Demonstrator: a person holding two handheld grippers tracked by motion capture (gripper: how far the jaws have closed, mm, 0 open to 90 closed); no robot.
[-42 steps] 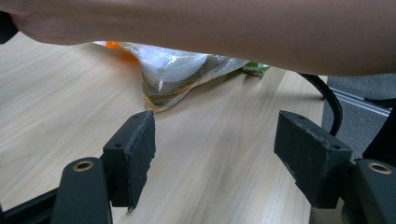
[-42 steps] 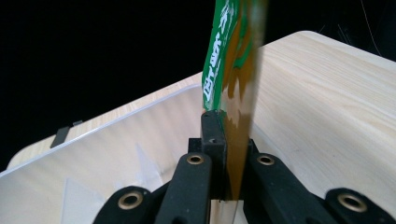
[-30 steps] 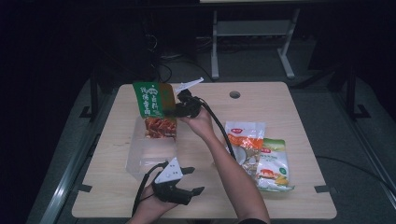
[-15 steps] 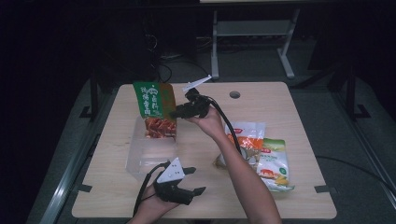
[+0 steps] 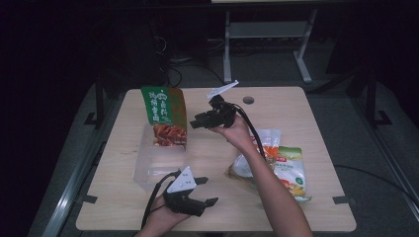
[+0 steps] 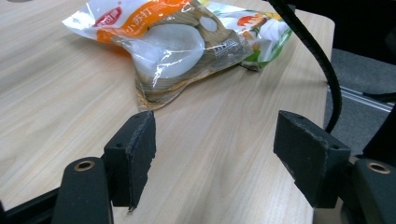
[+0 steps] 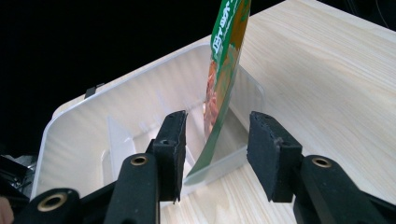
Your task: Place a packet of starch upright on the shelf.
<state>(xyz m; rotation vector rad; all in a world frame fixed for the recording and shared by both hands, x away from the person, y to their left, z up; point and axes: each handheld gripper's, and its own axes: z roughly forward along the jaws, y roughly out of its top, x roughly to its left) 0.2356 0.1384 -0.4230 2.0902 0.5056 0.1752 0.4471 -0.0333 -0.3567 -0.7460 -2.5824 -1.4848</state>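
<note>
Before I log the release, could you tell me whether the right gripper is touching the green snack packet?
Apart. In the right gripper view the right gripper is open, with bin and table visible between each pad and the green snack packet standing in the clear bin.

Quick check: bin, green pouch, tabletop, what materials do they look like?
Bin: translucent plastic, frosted; the table shows through its walls. Green pouch: glossy printed film, probably plastic, standing thin and slightly curved in the bin. Tabletop: pale wood grain, matte; laminate or real wood cannot be told.
</note>
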